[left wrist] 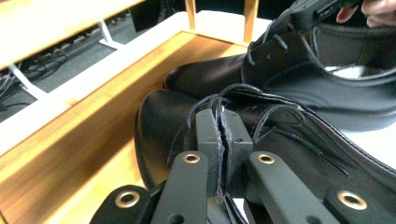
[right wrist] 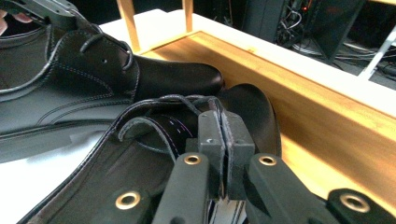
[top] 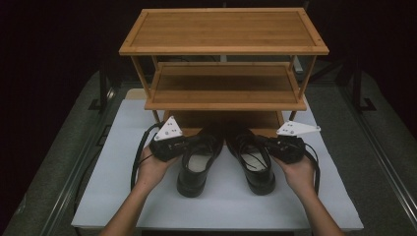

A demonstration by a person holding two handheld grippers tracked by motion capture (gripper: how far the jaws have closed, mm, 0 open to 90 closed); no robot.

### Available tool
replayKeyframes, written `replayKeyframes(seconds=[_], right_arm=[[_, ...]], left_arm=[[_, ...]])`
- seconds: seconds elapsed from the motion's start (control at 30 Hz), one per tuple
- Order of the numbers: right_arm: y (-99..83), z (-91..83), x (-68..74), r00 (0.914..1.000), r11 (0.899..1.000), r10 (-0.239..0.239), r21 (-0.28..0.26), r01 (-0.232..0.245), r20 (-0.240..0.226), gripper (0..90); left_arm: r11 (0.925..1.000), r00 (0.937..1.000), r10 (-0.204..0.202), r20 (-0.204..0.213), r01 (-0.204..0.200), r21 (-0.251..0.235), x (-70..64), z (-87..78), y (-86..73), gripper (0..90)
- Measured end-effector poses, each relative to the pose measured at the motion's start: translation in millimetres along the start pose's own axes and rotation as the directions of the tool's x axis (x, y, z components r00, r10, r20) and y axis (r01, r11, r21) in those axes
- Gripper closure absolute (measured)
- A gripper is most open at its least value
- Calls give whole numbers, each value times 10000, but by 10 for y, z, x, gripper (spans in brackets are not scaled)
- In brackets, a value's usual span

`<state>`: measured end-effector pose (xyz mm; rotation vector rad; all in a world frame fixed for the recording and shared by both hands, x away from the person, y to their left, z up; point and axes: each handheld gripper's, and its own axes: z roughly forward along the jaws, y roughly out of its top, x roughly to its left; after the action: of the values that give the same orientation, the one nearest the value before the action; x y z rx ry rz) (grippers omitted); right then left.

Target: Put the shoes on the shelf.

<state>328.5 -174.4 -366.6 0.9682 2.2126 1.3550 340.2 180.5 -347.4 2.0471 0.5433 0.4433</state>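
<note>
On the white table [top: 123,196] I count two black shoes [top: 196,162], toes at the three-shelf rack [top: 223,49]. My left gripper [left wrist: 222,135] pinches one shoe's side, my right gripper [right wrist: 223,135] the other's.

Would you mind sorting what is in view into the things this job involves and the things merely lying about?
In the job: left shoe, held by the left gripper; right shoe, held by the right gripper; rack.
Lying about: white mat; floor cables.

Looks like a recording lab or studio: black backdrop beyond a white surface [top: 123,196], metal stand legs [top: 101,91] at the far left and right, tangled cables and dark equipment [right wrist: 299,23] on grey carpeted floor [top: 44,162].
</note>
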Motion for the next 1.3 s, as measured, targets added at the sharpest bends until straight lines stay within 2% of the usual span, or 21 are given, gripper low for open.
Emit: replayKeyframes(seconds=[0.17,0.23,0.33,0.5,0.6,0.73,1.0,1.13,1.23,1.3], right_arm=[[79,147,-84,9997,9999,108,-85,-106,223,881],[111,204,-112,9994,9998,119,-139,-115,324,881],[150,283,-139,9987,9995,154,-292,-140,483,881],[177,402,-169,9975,9979,371,-557,-338,599,881],[155,461,-170,9974,9979,447,-496,-419,567,880],[104,467,-179,9974,9973,556,-508,-533,456,880],[-16,419,-107,9992,9994,342,-104,-340,205,876],[-52,411,-59,9995,9999,162,-11,-162,260,865],[-53,403,-72,9994,9996,265,-65,-264,216,811],[-48,384,-89,9988,9990,430,-155,-427,226,713]], left_arm=[[9999,9994,-69,-345,65,-124,129,145,34,881],[9999,9984,36,-561,-42,-118,182,198,48,881],[9992,9958,-119,-905,83,-398,218,287,56,881],[9992,9934,-185,-1136,143,-379,256,416,31,880],[9997,9940,-186,-1079,166,-197,259,472,-12,880],[9989,9954,-374,-879,348,-304,269,459,-63,879],[9999,9989,-113,-464,112,-27,214,391,-172,871],[10000,9980,64,-624,-63,26,185,379,-188,860],[9998,9986,-191,-501,186,-109,205,376,-191,819],[9994,9984,-349,-442,347,-56,223,366,-195,764]])
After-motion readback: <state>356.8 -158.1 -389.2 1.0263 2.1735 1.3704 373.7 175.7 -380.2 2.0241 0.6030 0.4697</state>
